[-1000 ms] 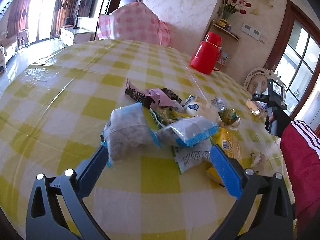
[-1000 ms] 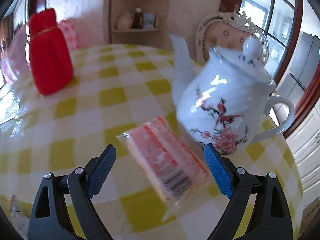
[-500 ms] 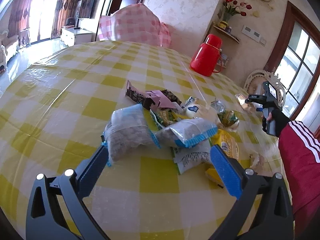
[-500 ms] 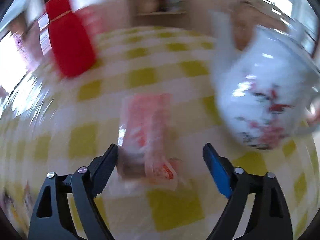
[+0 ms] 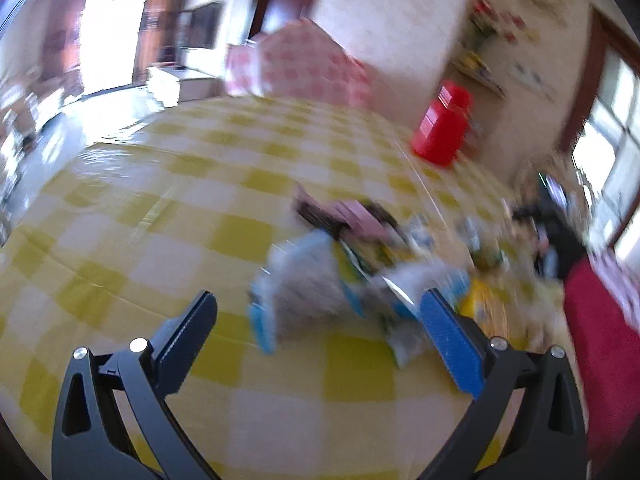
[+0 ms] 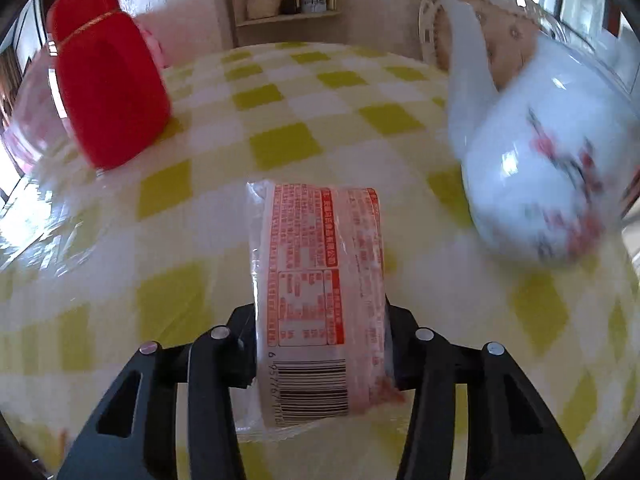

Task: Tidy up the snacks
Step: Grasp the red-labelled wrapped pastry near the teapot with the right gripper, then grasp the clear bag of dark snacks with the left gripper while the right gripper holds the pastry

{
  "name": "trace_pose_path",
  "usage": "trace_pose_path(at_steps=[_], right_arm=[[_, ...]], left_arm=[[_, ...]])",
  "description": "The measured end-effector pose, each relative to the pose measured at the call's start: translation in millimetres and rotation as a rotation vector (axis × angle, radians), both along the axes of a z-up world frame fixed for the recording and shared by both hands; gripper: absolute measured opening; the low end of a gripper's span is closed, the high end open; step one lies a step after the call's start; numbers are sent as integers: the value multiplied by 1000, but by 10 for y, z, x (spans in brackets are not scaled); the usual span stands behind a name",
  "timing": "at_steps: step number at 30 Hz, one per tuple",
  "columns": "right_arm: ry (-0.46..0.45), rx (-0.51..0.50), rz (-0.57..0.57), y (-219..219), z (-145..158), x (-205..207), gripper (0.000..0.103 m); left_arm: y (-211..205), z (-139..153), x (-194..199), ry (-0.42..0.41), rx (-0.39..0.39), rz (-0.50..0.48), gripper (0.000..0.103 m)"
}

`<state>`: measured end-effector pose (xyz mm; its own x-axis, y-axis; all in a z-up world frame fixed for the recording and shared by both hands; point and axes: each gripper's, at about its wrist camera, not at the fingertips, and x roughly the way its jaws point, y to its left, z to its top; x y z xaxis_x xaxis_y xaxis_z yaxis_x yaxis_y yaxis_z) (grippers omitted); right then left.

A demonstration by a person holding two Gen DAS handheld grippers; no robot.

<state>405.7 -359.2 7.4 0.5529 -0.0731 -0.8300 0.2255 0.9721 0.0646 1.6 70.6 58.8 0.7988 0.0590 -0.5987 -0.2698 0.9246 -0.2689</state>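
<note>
Held packet: a pink-and-white snack packet (image 6: 316, 300) is clamped between the two fingers of the right gripper (image 6: 320, 350), above the yellow-checked tablecloth (image 6: 280, 148).
Long axis: it is aligned with the fingers, pointing straight away from the camera; the barcode end is nearest.
Writing: red printed panels and a table are seen; the characters are too small to be read. Barcode digits "6 957767" are partly legible.
Neighbours: a red thermos (image 6: 108, 76) is seen far left, a white floral teapot (image 6: 548, 184) right, both apart from the packet.
Left gripper (image 5: 320, 316): spread wide, nothing held.
Snack pile (image 5: 360, 280): blurred, spread just beyond the left fingertips.
</note>
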Motion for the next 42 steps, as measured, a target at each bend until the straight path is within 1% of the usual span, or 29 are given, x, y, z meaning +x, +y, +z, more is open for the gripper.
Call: trace_pose_path(at_steps=[2, 4, 5, 7, 9, 10, 11, 12, 13, 15, 16, 17, 19, 21, 22, 24, 25, 26, 27, 28, 29, 32, 35, 39, 42], right_arm=[[-61, 80, -57, 54, 199, -379, 46], [-147, 119, -108, 143, 465, -868, 46], [-180, 141, -105, 207, 556, -1030, 46], [-265, 196, -66, 442, 839, -1600, 46], [-335, 196, 12, 701, 1058, -2131, 46], [-372, 180, 80, 901, 1173, -2502, 46], [-391, 178, 143, 1052, 1240, -2813, 46], [-405, 189, 184, 1134, 1273, -3050, 46], [-421, 209, 245, 1260, 1290, -3383, 46], [-441, 210, 326, 1422, 1285, -3898, 47], [-447, 206, 370, 1515, 1235, -4178, 47], [-444, 208, 401, 1580, 1190, -4366, 47], [-428, 217, 452, 1693, 1029, -4690, 47], [-400, 205, 474, 1768, 876, -4854, 47], [-384, 198, 478, 1806, 793, -4946, 47], [-355, 207, 487, 1828, 672, -5019, 47], [-339, 212, 482, 1835, 615, -5056, 47], [-328, 214, 479, 1852, 577, -5098, 47], [-322, 215, 485, 1867, 550, -5129, 47], [-319, 213, 494, 1891, 517, -5170, 47], [-317, 212, 500, 1905, 489, -5208, 47], [-297, 224, 516, 1926, 345, -5295, 47], [-274, 240, 511, 1957, 241, -5304, 47], [-260, 245, 512, 2024, 192, -5364, 47], [-269, 226, 534, 2105, 223, -5435, 47]], left_arm=[[275, 104, -102, -54, -38, 105, 102], [527, 189, -199, -101, -74, 197, 102], [627, 209, -227, -110, -96, 224, 102], [766, 197, -230, -97, -139, 238, 102], [791, 143, -143, -37, -159, 196, 102], [754, 92, -53, 16, -151, 152, 102], [725, 66, -8, 40, -139, 132, 102], [664, 29, 69, 75, -116, 107, 102], [608, -9, 171, 117, -89, 72, 102], [497, -85, 308, 167, -73, 10, 102], [443, -113, 397, 188, -62, -12, 102], [402, -147, 491, 214, -49, -22, 102], [376, -250, 641, 263, -72, -19, 102], [364, -354, 752, 304, -103, -22, 102], [320, -404, 786, 312, -97, -12, 102], [200, -499, 811, 331, -9, 2, 102], [113, -541, 788, 315, 54, -23, 100], [80, -547, 746, 295, 73, -35, 93], [88, -526, 693, 273, 59, -45, 60], [132, -496, 633, 250, 15, -62, 56], [178, -469, 576, 239, 7, -59, 56], [288, -404, 394, 200, 13, -59, 54], [375, -327, 203, 171, 9, -55, 54], [437, -176, -147, 125, 0, -64, 54], [405, -31, -444, 100, 20, -92, 54]])
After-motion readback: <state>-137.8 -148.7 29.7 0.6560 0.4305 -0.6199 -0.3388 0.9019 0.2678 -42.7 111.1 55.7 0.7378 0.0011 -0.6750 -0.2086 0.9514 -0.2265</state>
